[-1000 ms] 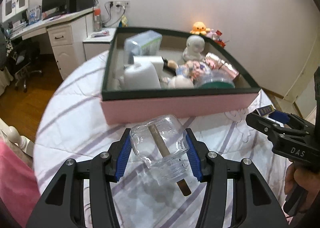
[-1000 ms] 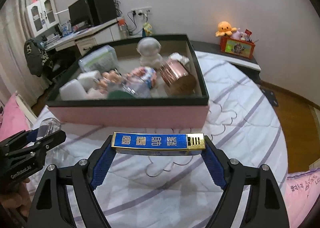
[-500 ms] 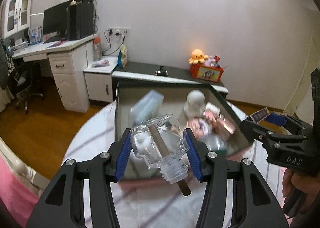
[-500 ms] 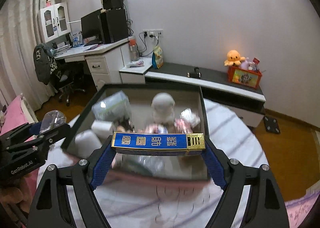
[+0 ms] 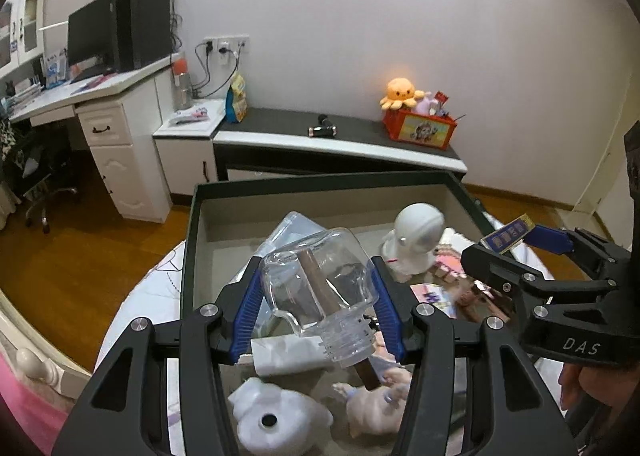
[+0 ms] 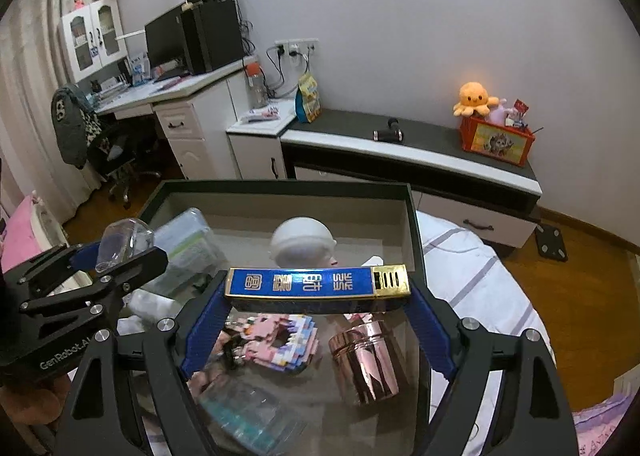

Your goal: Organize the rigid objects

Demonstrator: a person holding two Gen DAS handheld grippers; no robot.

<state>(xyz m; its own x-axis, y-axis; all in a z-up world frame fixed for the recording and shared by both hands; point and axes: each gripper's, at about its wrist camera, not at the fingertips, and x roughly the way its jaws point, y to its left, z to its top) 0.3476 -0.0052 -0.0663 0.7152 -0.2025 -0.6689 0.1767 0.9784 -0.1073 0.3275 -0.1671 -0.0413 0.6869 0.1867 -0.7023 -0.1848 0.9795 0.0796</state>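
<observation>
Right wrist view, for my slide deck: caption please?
Right gripper holds a blue harmonica above the filled box.

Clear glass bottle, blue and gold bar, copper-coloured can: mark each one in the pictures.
clear glass bottle (image 5: 320, 288): left wrist view, on its clear body between the fingers.
blue and gold bar (image 6: 304, 282): right wrist view, on its blue face with the characters.
copper-coloured can (image 6: 366, 366): right wrist view, on its shiny side.

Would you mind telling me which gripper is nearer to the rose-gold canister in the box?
Right. The right gripper hovers directly above the rose-gold canister; the left gripper hangs over the box's other side.
</observation>
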